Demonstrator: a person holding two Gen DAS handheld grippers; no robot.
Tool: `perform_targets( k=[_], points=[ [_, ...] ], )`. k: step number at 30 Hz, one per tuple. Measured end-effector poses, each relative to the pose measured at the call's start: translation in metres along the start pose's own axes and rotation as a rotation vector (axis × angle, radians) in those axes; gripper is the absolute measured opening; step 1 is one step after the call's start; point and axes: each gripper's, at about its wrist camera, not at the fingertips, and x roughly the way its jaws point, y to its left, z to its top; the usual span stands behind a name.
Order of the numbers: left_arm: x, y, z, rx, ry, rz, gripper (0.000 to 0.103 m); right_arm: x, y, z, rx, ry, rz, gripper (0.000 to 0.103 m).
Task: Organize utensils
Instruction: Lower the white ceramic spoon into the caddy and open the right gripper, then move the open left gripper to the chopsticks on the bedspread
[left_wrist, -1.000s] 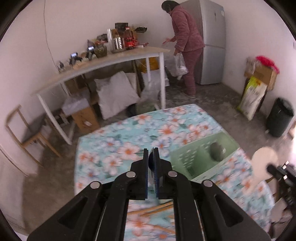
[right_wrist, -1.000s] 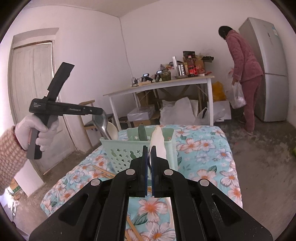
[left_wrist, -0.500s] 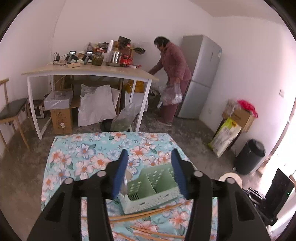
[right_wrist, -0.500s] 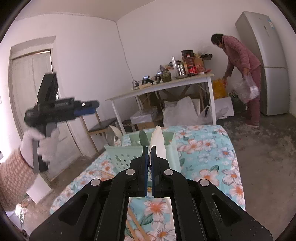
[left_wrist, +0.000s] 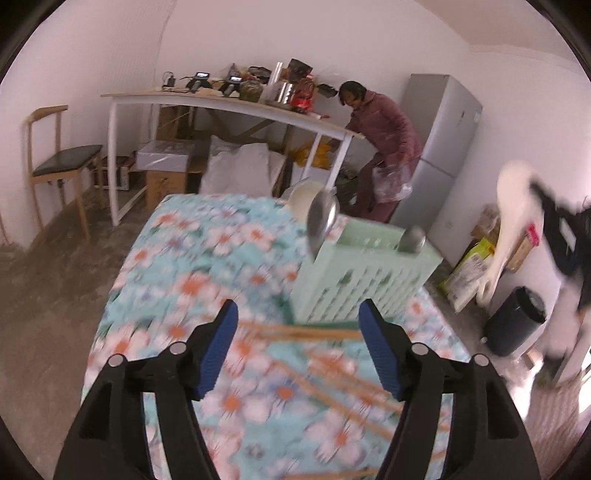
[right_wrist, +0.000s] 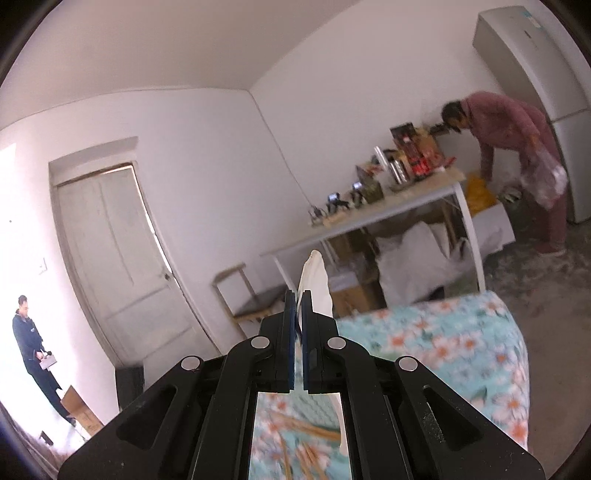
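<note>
My left gripper (left_wrist: 297, 345) has nothing between its jaws, which are opening, and it angles down at the wooden chopsticks (left_wrist: 314, 332) strewn just ahead on the floral tablecloth (left_wrist: 207, 251). The green utensil basket (left_wrist: 364, 275) stands just beyond them, holding a metal spoon (left_wrist: 322, 218). Risk, as I judge it: a fast descent could scatter the chopsticks or nudge the basket toward the right table edge. My right gripper (right_wrist: 298, 314) is clamped on a white spoon (right_wrist: 314, 280), raised well clear; open cloth lies left.
</note>
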Motion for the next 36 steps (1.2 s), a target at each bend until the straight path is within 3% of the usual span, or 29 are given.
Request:
perform_targets(
  k=[9, 14, 23, 26, 28, 30, 36],
  points=[
    [-0.005, 0.003, -0.035, 0.010, -0.034, 0.077, 0.081, 0.050, 0.004, 0.027, -0.062, -0.040, 0.022, 0.001],
    [0.000, -0.003, -0.050, 0.021, -0.023, 0.078, 0.083, 0.083, -0.008, 0.010, -0.066, 0.021, -0.009, 0.001],
    [0.005, -0.007, -0.061, 0.060, -0.017, 0.083, 0.085, 0.107, -0.021, -0.029, -0.139, 0.125, -0.089, 0.002],
    [0.005, -0.004, -0.061, 0.046, -0.019, 0.079, 0.085, 0.107, -0.027, -0.041, -0.134, 0.177, -0.100, 0.007],
    [0.005, -0.004, -0.061, 0.042, -0.019, 0.077, 0.086, 0.099, -0.028, -0.045, -0.126, 0.185, -0.111, 0.024],
    [0.005, -0.004, -0.061, 0.045, -0.018, 0.078, 0.087, 0.089, -0.028, -0.046, -0.117, 0.172, -0.119, 0.032],
    [0.001, -0.008, -0.062, 0.057, -0.035, 0.071, 0.090, 0.063, -0.027, -0.037, -0.091, 0.138, -0.132, 0.034]
  ],
)
